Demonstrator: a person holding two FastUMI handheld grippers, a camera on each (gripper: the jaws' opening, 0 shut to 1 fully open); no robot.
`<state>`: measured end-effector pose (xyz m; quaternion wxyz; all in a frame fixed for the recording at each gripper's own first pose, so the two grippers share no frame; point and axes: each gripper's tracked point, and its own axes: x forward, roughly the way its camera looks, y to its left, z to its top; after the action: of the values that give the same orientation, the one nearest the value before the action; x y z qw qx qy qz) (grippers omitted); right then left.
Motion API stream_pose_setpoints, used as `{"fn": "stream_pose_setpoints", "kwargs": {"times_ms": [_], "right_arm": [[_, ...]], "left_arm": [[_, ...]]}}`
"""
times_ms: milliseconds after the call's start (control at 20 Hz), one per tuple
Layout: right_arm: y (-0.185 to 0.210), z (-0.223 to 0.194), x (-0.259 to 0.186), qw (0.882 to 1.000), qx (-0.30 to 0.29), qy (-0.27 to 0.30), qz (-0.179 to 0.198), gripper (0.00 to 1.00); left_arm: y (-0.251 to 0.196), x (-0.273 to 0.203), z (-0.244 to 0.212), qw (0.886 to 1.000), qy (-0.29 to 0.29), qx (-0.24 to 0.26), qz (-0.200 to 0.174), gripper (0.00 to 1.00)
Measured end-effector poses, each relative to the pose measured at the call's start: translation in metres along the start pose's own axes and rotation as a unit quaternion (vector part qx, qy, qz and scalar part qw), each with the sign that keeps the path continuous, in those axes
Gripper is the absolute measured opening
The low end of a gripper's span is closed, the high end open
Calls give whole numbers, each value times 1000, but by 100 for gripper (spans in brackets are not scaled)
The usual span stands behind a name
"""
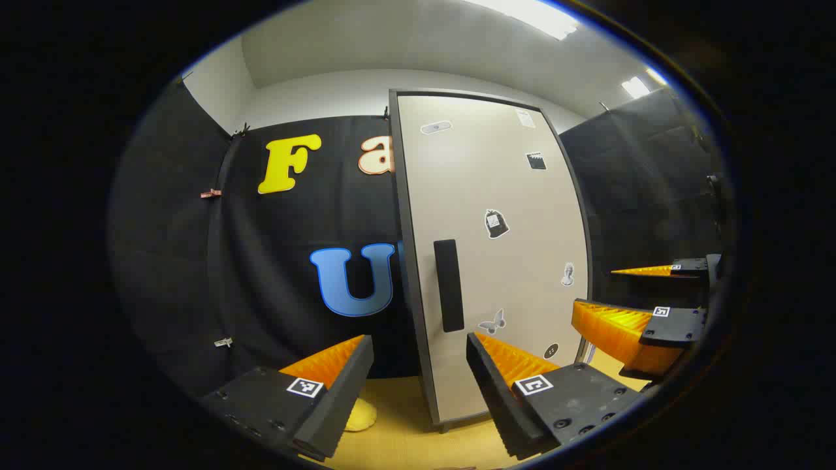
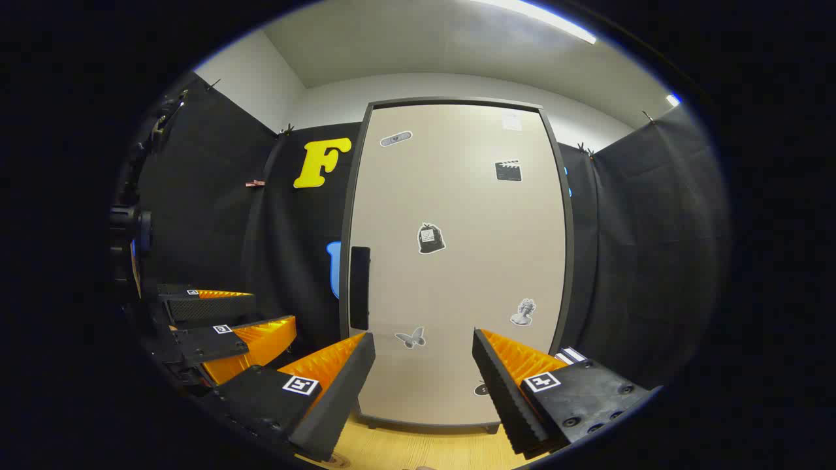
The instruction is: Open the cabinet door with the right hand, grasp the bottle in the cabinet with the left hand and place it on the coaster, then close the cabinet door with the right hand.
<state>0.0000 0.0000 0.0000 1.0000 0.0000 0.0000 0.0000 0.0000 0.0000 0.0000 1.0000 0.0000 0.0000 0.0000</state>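
Where stickers dot cabinet door (image 2: 457,261), none legible.

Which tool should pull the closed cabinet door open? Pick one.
Right. The right tool faces the beige cabinet door squarely, open, near its black handle. The left tool views it obliquely.

Left gripper (image 1: 418,385), at the bottom centre of the left gripper view: two ribbed wedge-shaped fingers set wide apart, nothing between them, each black mount block bearing a square marker tag. Right gripper (image 2: 421,385), at the bottom centre of the right gripper view: the same wide, empty spread. Each gripper also appears in the other's view, at the lower right and lower left edges, fingers parted.
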Motion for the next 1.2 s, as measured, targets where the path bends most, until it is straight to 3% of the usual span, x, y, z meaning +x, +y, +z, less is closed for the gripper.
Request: {"fn": "stream_pose_setpoints", "kwargs": {"times_ms": [300,500,700,1200], "right_arm": [[7,-7,5,1000,-4,9,0,98],[10,-7,8,1000,-5,10,0,98],[13,-8,9,1000,-5,12,1,98],[22,-7,12,1000,-7,10,-2,98]], "left_arm": [[5,2,-1,999,-13,-31,-13,92],[12,2,5,1000,-26,-10,-6,92],[11,1,3,999,-27,-29,-14,92],[21,-2,2,999,-28,-22,-13,92]]}}
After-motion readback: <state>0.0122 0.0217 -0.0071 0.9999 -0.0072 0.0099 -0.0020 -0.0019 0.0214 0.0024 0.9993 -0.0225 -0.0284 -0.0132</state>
